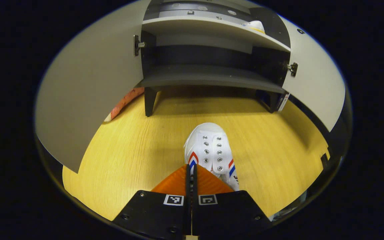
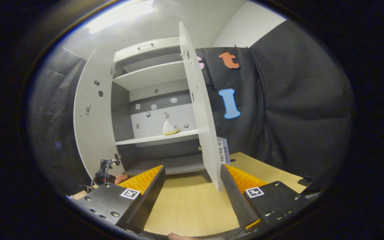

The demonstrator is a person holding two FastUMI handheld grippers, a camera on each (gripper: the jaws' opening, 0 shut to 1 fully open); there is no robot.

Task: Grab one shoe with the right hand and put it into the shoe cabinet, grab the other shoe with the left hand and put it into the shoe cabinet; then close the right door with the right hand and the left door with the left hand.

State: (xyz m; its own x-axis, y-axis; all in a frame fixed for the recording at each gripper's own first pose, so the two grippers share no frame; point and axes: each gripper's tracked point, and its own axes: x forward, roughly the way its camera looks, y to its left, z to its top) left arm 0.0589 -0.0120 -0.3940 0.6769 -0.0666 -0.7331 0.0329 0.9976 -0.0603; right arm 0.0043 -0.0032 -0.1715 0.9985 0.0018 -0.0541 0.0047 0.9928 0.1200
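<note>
Left gripper (image 1: 191, 173): my fingers are pressed together with nothing between them, hanging just over the heel end of the white shoe (image 1: 210, 151).
Right gripper (image 2: 192, 180): my fingers are spread wide, holding nothing, facing the shoe cabinet (image 2: 152, 100).
White shoe: lies on the wooden surface (image 1: 132, 153) in front of the cabinet, toe pointing toward it.
Handling: I judge it light and soft, canvas upper with metal eyelets, stiffer rubber toe cap; the collar at the heel looks like the best hold.
Second shoe (image 2: 170, 128): already on the cabinet's middle shelf.
Doors: left door (image 2: 92, 116) and right door (image 2: 200, 110) stand open, flat smooth panels.
</note>
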